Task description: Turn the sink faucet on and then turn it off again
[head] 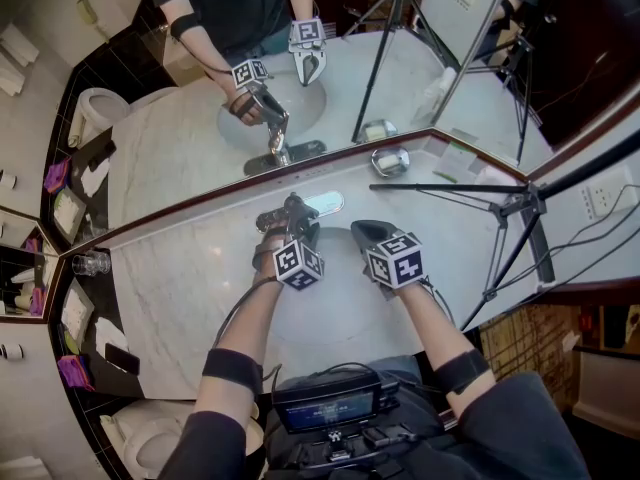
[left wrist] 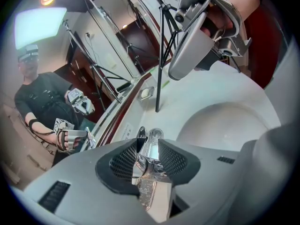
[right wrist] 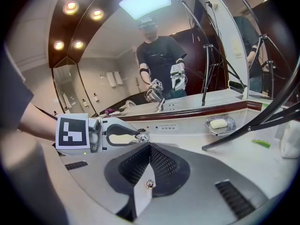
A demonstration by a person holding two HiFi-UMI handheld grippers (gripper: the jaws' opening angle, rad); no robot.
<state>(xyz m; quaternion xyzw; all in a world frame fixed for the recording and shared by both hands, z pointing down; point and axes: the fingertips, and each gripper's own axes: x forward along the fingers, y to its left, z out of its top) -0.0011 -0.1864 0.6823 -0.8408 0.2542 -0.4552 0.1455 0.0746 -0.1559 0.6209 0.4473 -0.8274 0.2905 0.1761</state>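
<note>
Pinches the chrome faucet handle (left wrist: 146, 168) in the left gripper (left wrist: 149, 143), jaws partway in and pads pressed on either side of it, at the back rim of the sink basin (left wrist: 225, 130) just below the mirror (head: 180, 138). Holds the right gripper (right wrist: 149, 156) fully closed and empty, just beside the left one over the basin. Further right on the marble counter (head: 180, 288): a soap dish (right wrist: 229, 128) with a soap bar (right wrist: 218, 123), and a black tripod leg (right wrist: 243, 132).

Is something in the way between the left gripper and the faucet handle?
Nothing visible is. The faucet handle sits pinched between the jaws of the left gripper. The right gripper, jaws shut and empty, hangs off to one side.
</note>
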